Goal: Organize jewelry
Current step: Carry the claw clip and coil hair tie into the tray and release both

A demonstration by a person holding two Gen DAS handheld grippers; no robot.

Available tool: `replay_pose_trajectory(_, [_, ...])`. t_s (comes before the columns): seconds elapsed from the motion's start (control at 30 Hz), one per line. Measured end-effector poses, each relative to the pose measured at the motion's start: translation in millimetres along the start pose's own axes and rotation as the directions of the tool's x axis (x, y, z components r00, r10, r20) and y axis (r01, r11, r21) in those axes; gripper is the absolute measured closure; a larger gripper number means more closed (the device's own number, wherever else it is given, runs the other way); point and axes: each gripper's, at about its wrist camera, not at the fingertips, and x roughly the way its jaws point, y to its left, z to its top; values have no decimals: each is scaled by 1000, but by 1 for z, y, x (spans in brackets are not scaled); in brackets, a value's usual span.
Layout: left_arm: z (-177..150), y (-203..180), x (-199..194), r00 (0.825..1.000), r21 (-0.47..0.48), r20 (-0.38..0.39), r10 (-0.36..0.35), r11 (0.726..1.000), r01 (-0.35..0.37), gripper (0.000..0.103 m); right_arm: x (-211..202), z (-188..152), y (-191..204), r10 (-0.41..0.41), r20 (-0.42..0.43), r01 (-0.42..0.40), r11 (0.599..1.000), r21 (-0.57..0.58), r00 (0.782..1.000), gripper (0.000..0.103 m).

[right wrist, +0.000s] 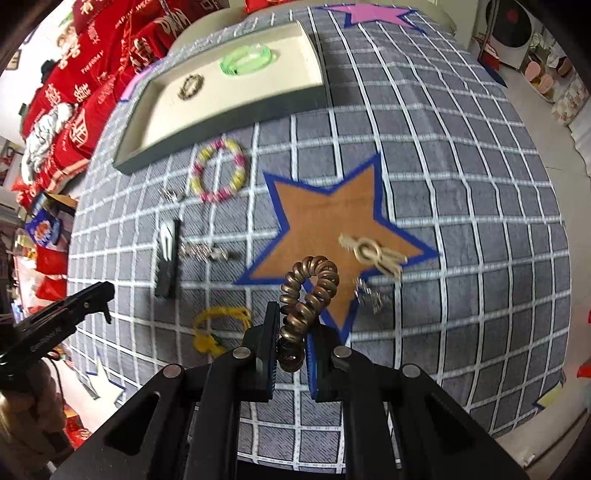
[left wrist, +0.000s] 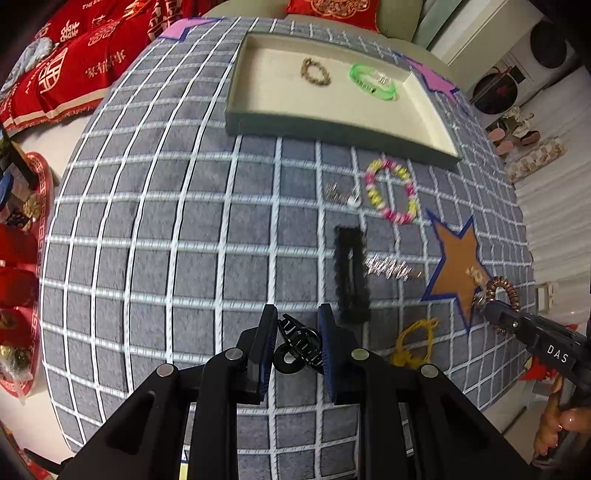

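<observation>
My left gripper (left wrist: 297, 314) is shut on a black claw hair clip (left wrist: 298, 347), held above the grey checked cloth. My right gripper (right wrist: 293, 321) is shut on a bronze spiral hair tie (right wrist: 308, 295), lifted over the lower edge of the brown star (right wrist: 332, 218); it also shows in the left wrist view (left wrist: 500, 291). The cream tray (left wrist: 332, 107) at the far side holds a beaded bracelet (left wrist: 315, 72) and a green bangle (left wrist: 372, 82). On the cloth lie a pink-yellow bracelet (left wrist: 392, 191), a black rectangular clip (left wrist: 351, 273), a sparkly clip (left wrist: 388, 266) and a yellow tie (left wrist: 413, 341).
A beige clip (right wrist: 371, 254) lies on the brown star, a small silver piece (right wrist: 369, 295) beside it. A small silver earring (left wrist: 341, 195) lies left of the pink-yellow bracelet. Purple stars (right wrist: 376, 13) mark the far corners. Red cushions (left wrist: 74, 66) line the left side.
</observation>
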Motion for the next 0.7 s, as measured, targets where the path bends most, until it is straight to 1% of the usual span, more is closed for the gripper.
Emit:
replay_pose_trajectory(0.07, [9,-3,-5,1000,7,17,-4,1000,4,72,-5,9,-1,18,11,-18,1000,8,1000,89])
replay_pose_trajectory(0.23, [33,-13,-10,999,11,51,-13,1000,12,72,-14,18,2,45,41,-46,999,13,998,89])
replay_pose_trajectory(0.4, [57,-20,-13,996,20,87,-7,1000,5,72,-20,48,2,68,71,-67,998,-4,995,89])
replay_pose_trajectory(0.57, [92,-20,-17,991,26,137,1,1000,-5,72,-19,81,8,89,104,-86,996,-28,991,89])
replay_pose_trajectory(0.7, [119,-21,-16,985,31,171,14,999,-19,72,-16,116,14,114,123,-108,993,-54,986,89])
